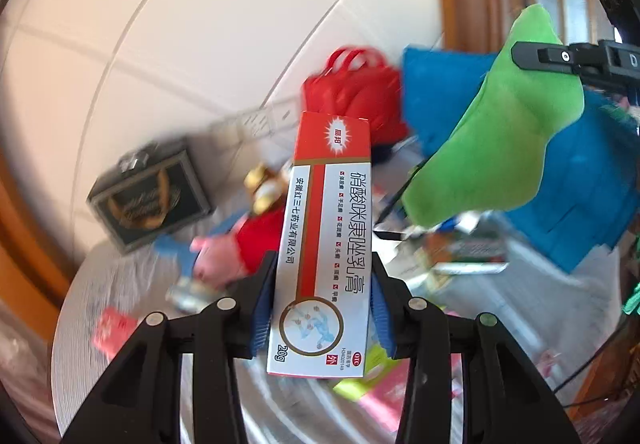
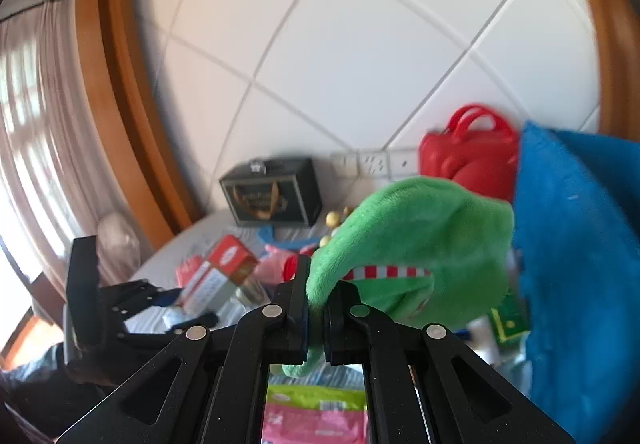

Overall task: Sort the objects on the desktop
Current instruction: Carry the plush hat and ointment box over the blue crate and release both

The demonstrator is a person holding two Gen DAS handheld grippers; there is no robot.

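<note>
- My left tongs (image 1: 320,308) were clamped on a red-and-white ointment box (image 1: 324,244), its blue pads pressed to the two long sides, the box standing up between the jaws with its red end pointing away from me.
- My right tongs (image 2: 318,318) were squeezed together on a flap of a green plush toy (image 2: 416,248), the bulk of the toy bulging out ahead and to the right of the jaws, a red-and-white striped band showing across it.
- From the left tongs, that green toy hung up and to the right of the box, with the right tongs' black arm reaching in over it.
- From the right tongs, the box showed low on the left in the other tongs' grip.
- A blue cloth bin (image 2: 576,264) stood just right of the toy.
- A red bag (image 1: 356,92) sat beyond the box's far end, against the tiled wall (image 2: 360,44).
- A dark case (image 1: 148,200) stood further left by the wall, well apart from both tongs.
- A pink pig toy (image 1: 228,252) lay on the grey table (image 1: 120,284) left of the box.
- Pink and green packets (image 2: 316,412) lay under my right jaws.
</note>
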